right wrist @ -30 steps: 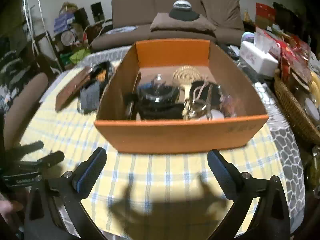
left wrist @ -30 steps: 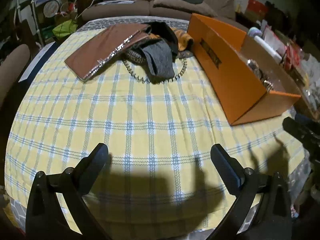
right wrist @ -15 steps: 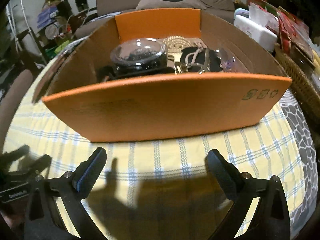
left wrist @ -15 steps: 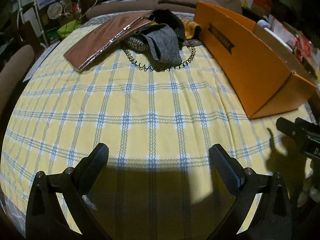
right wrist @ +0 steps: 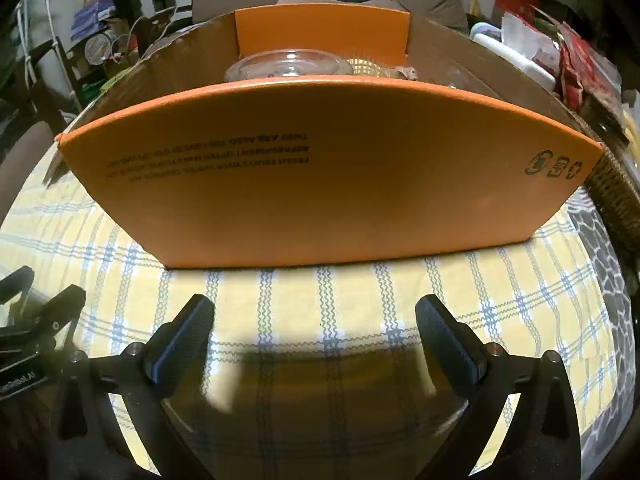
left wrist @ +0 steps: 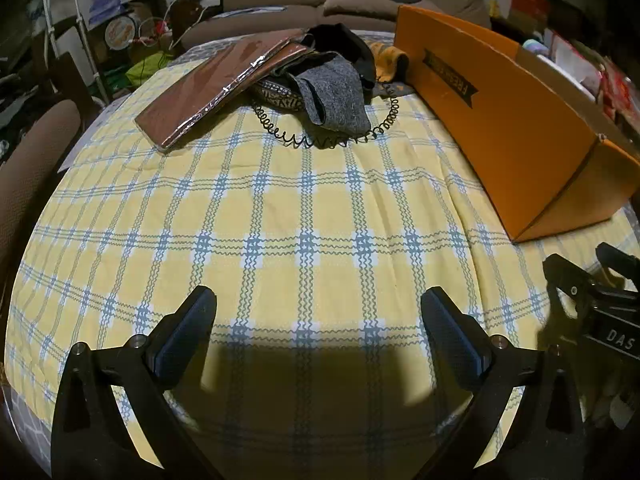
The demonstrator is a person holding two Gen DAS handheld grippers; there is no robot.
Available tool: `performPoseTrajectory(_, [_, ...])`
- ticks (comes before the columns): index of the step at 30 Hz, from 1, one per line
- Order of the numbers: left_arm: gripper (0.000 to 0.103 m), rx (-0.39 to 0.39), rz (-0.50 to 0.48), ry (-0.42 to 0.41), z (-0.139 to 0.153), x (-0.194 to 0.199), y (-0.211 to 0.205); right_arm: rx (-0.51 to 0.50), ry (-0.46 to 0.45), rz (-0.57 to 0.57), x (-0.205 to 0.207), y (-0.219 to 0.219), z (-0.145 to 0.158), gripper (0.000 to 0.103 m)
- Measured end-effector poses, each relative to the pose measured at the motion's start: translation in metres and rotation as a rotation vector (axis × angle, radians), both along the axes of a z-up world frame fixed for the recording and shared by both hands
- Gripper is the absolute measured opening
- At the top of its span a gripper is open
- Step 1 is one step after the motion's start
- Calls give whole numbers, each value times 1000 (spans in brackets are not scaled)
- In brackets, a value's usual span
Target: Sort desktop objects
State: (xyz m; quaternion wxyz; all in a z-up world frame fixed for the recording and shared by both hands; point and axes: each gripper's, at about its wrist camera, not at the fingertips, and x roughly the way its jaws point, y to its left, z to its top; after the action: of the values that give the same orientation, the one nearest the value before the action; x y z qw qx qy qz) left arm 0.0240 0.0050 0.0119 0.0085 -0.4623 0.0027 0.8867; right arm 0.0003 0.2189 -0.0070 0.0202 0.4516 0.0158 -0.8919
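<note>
- Currently both grippers are sitting low at the near edge of the yellow plaid tablecloth (left wrist: 304, 216), jaws on each spread wide, nothing between them
- Left gripper (left wrist: 318, 332) is facing the unsorted pile at the far side of the table: brown sleeved folder (left wrist: 208, 88), grey sock (left wrist: 336, 92), black coiled cord (left wrist: 320, 136), dark and orange-yellow cloth behind
- Pile is lying straight ahead and slightly left of the left jaws, well apart from them, open cloth in between
- Folder's long axis is running diagonally, near-left to far-right; its near corner is pointing toward the left gripper
- Sock is draping over the cord, so those two are touching
- Right gripper (right wrist: 314, 330) is pointing square at the near wall of the orange cardboard box (right wrist: 320, 168), which is standing just ahead of its jaws; a clear lid (right wrist: 288, 65) is showing over the rim
- Box is to the right of the pile, near it
- Judgement: left gripper is the one lined up on the pile, so the reach forward is looking like its job, with the box as drop target
</note>
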Motion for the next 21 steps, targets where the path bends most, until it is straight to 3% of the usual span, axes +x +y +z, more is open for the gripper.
performPoseTrajectory(21, [103, 0, 1, 2, -1, -1, 1, 3, 5, -4, -2, 0, 0, 103])
